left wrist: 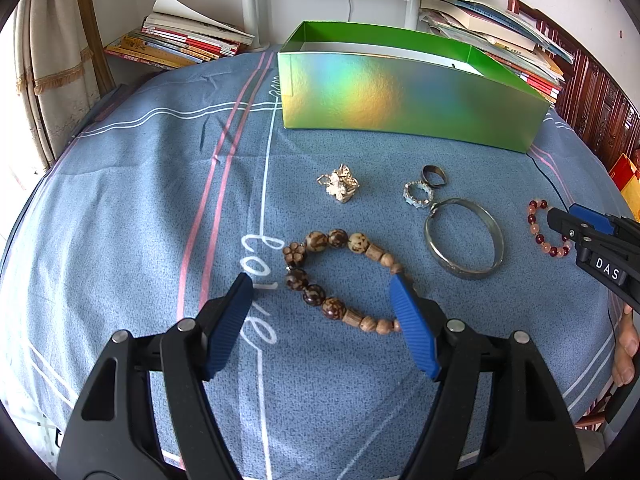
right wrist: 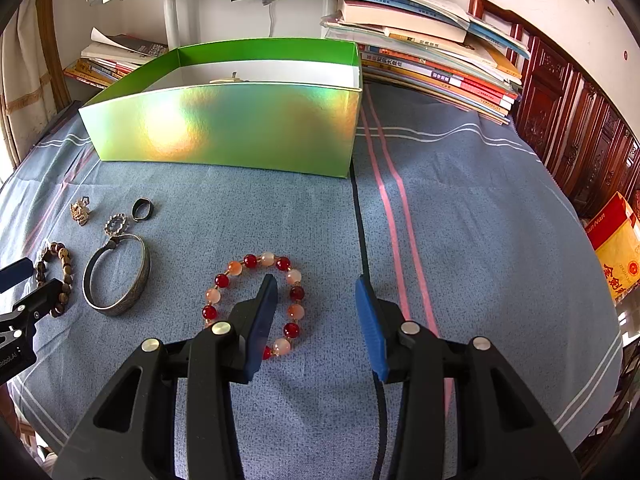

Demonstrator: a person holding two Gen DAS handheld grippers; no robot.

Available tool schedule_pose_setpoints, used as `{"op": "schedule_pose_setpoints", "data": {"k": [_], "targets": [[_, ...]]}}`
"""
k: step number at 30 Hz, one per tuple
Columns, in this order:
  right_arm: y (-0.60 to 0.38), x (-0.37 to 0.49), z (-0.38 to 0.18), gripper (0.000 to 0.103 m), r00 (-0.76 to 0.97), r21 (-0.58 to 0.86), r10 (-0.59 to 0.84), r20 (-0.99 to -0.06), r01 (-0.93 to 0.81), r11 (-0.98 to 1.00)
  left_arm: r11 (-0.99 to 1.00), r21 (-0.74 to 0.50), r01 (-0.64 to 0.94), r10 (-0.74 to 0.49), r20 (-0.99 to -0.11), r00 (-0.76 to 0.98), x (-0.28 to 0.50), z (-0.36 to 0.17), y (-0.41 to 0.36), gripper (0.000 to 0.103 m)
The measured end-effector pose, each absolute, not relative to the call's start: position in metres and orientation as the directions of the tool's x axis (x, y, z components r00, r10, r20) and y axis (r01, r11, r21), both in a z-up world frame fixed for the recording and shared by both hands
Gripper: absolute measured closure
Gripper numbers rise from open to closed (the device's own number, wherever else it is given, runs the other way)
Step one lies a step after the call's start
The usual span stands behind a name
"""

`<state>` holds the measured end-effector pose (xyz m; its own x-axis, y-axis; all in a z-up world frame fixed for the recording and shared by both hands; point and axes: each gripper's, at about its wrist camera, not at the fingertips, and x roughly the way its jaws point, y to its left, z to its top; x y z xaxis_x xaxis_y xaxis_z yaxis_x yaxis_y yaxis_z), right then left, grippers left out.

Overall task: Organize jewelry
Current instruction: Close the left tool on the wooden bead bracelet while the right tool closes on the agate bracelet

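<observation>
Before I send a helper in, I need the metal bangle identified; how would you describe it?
Start at the shiny green open-topped box on the blue striped cloth. In front of it, between the brown wooden bead bracelet and the red and peach glass bead bracelet, lies the wide grey metal bangle. It is the only large plain hoop; the two small rings beside it are far smaller.

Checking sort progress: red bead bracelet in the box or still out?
Out. The red bead bracelet lies on the blue cloth, in front of the green box.
</observation>
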<state>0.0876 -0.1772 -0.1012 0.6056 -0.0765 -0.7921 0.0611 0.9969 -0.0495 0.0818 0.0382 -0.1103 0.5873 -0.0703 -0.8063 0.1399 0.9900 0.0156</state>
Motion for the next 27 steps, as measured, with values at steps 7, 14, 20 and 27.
{"op": "schedule_pose_setpoints", "data": {"k": [7, 14, 20, 27], "targets": [[-0.175, 0.085, -0.099, 0.077, 0.588, -0.005, -0.020, -0.808, 0.026, 1.000, 0.988, 0.016, 0.153, -0.077, -0.807, 0.586, 0.081, -0.107, 0.037, 0.042], [-0.163, 0.081, -0.099, 0.093, 0.590, -0.035, -0.026, -0.807, -0.004, 0.999, 0.980, 0.011, 0.197, -0.108, -0.807, 0.581, 0.078, -0.103, 0.027, 0.088], [-0.164, 0.077, -0.099, 0.093, 0.586, -0.030, -0.022, -0.810, -0.004, 1.000, 0.979, 0.010, 0.203, -0.111, -0.809, 0.577, 0.076, -0.104, 0.023, 0.091], [-0.167, 0.073, -0.095, 0.093, 0.591, -0.021, -0.021, -0.806, 0.006, 1.000, 0.977, 0.009, 0.213, -0.118, -0.809, 0.576, 0.071, -0.101, 0.020, 0.091]]}}
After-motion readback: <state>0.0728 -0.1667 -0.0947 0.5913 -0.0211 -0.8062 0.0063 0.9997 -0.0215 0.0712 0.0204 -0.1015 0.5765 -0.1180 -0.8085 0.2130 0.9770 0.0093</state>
